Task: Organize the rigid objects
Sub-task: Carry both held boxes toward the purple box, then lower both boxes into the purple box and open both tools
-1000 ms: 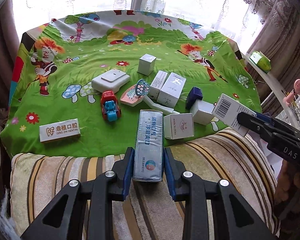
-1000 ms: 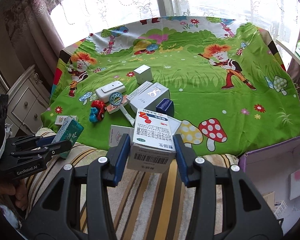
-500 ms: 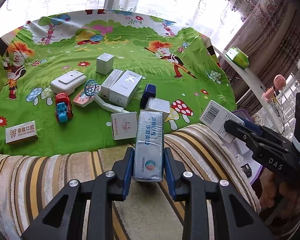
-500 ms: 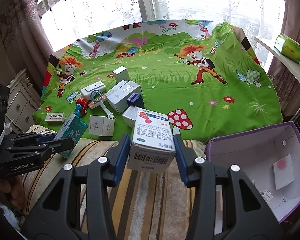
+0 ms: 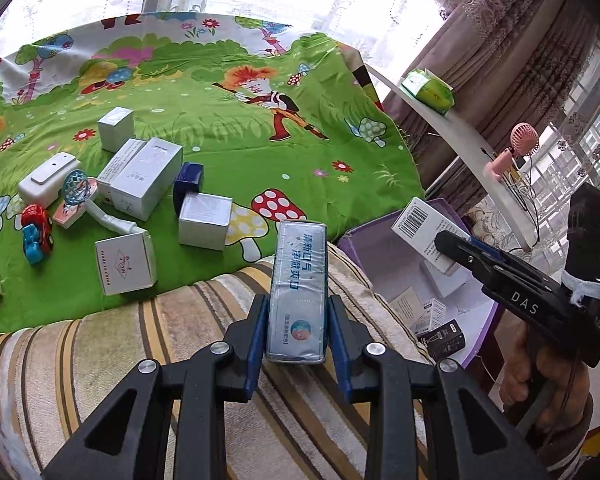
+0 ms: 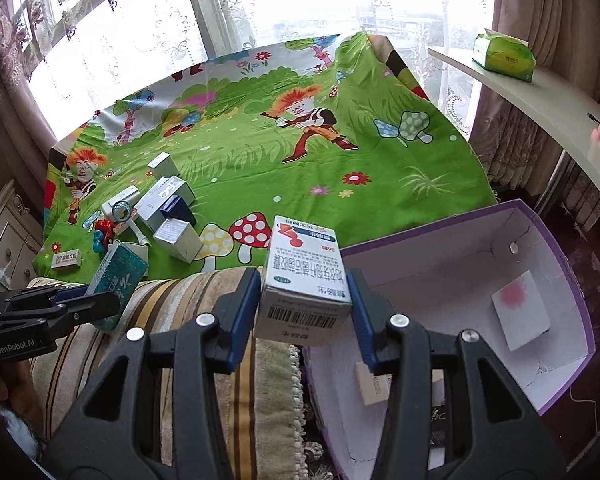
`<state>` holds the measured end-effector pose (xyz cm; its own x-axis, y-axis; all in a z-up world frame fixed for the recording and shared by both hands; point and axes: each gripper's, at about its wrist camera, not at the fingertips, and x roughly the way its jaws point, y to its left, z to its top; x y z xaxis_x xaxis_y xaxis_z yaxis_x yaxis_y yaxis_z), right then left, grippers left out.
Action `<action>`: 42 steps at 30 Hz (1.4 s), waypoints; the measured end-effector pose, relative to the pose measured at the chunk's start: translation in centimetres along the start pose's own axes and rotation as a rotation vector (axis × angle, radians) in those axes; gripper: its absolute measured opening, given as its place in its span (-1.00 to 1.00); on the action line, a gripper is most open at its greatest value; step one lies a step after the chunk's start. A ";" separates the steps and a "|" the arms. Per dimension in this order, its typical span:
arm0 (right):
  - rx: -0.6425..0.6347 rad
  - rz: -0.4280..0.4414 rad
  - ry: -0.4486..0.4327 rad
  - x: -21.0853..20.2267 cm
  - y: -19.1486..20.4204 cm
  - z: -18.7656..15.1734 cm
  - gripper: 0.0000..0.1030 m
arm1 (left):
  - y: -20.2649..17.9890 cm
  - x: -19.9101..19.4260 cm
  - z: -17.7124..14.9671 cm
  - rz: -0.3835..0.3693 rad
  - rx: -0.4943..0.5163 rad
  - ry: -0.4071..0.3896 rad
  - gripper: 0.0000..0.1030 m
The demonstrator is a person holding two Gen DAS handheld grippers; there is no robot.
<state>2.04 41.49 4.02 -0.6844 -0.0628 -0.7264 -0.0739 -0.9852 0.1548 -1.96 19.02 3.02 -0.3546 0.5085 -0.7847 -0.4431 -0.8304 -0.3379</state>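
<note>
Both tongs: black frames, blue pads, silver screws; left tongs (image 5: 298, 316) say GenRobot.AI, right tongs (image 6: 306, 300) DAS (white lettering).

Glossy foil-wrapped box (image 5: 298, 292), matt cardboard carton (image 6: 305, 280), plush striped cushion (image 5: 100, 360).

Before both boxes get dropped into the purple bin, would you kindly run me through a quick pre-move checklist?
1. Left gripper clamped on the long silver-blue carton: ok, pads press both sides.
2. Right gripper clamped on the white medicine box with the barcode: ok.
3. Purple-rimmed cardboard bin open at the top: ok, no lid over it.
4. Free floor inside the bin: ok, only a few small packs and a white card with a pink spot lie there.
5. Medicine box over the bin: cannot tell, it appears at the near rim.
6. Silver-blue carton over the bin: not ok, it hangs above the striped cushion.
</note>
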 end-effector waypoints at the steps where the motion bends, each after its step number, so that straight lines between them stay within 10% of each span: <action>1: 0.011 -0.011 -0.004 -0.2 -0.7 0.1 -0.06 | -0.4 0.3 0.1 -0.008 0.006 0.003 -0.40; 20: 0.094 -0.154 -0.056 -1.7 -6.9 0.8 -0.04 | -7.9 5.0 2.1 -0.137 0.108 0.051 -0.38; 24: 0.102 -0.156 -0.055 -1.8 -7.3 0.8 -0.03 | -8.5 5.3 2.2 -0.130 0.125 0.052 -0.07; 35: 0.083 -0.211 -0.131 -3.5 -6.6 1.4 0.67 | -8.5 2.4 2.6 0.012 0.157 -0.077 0.44; 42: 0.002 -0.367 -0.196 -4.8 -4.4 2.1 0.85 | -8.3 0.4 2.3 -0.028 0.176 -0.180 0.52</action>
<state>4.16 46.46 8.22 -0.7374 0.3241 -0.5926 -0.3401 -0.9362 -0.0889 -0.33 26.66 6.71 -0.4743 0.5760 -0.6657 -0.5858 -0.7710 -0.2497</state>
